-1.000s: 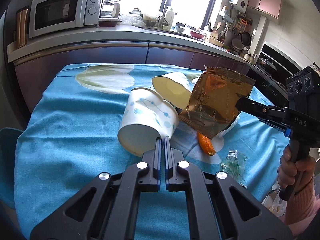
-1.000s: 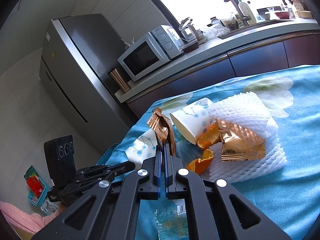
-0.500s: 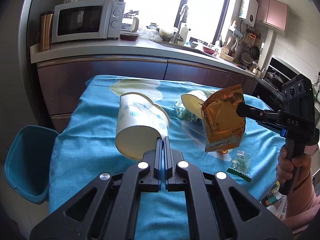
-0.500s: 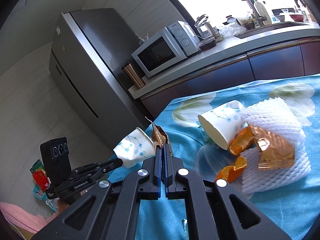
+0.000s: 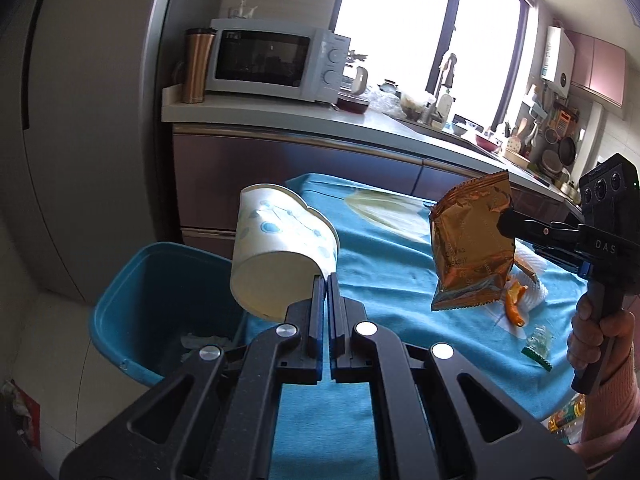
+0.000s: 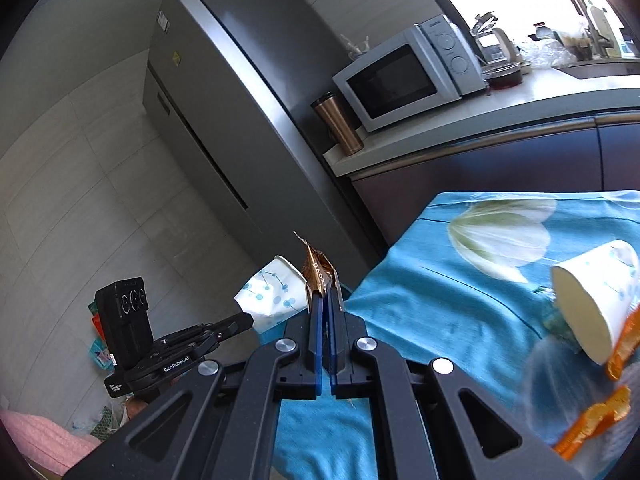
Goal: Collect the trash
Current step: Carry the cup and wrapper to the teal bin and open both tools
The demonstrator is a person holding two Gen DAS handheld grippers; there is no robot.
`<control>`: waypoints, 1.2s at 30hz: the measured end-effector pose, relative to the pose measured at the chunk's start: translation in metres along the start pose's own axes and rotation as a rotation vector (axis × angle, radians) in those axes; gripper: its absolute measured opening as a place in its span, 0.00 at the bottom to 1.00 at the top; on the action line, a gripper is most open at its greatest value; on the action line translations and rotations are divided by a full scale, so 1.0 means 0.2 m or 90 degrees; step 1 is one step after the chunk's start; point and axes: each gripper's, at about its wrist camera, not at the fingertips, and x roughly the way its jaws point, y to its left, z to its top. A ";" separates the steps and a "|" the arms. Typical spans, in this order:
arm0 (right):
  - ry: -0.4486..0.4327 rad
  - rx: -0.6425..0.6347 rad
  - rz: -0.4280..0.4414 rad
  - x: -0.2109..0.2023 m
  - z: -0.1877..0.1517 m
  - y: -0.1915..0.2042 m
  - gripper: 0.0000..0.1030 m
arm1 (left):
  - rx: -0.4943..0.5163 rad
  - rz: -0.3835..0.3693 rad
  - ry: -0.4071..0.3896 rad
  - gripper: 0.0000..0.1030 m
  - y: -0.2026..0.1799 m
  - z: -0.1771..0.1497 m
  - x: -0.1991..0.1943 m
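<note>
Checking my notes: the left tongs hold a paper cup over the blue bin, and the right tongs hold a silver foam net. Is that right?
Not quite. The left tongs do hold the paper cup by the blue bin, but the right tongs grip a copper-coloured snack wrapper, not a foam net. The left wrist view shows it.

Paper cup (image 5: 280, 248): matt white paper printed with pale blue dots, smooth wall. Snack wrapper (image 5: 472, 248): glossy copper-gold foil, crinkled, catching light. Left gripper (image 5: 325, 280) and right gripper (image 6: 325, 300): matt black plastic with bright metal screw heads, blue pads on the right one. Bin (image 5: 132, 280): smooth teal plastic, slight sheen. Tablecloth (image 5: 392, 264): soft matt turquoise cloth, floral print. Second paper cup (image 6: 592, 300): same matt printed paper. Fridge (image 6: 224, 92): brushed grey metal. Tumbler (image 5: 198, 65): satin copper metal. Microwave (image 5: 276, 65): pale plastic casing with a dark glossy door.
</note>
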 end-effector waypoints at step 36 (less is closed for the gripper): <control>0.197 0.046 -0.006 1.16 0.00 0.18 0.03 | -0.137 0.125 0.137 0.02 0.68 -0.27 0.40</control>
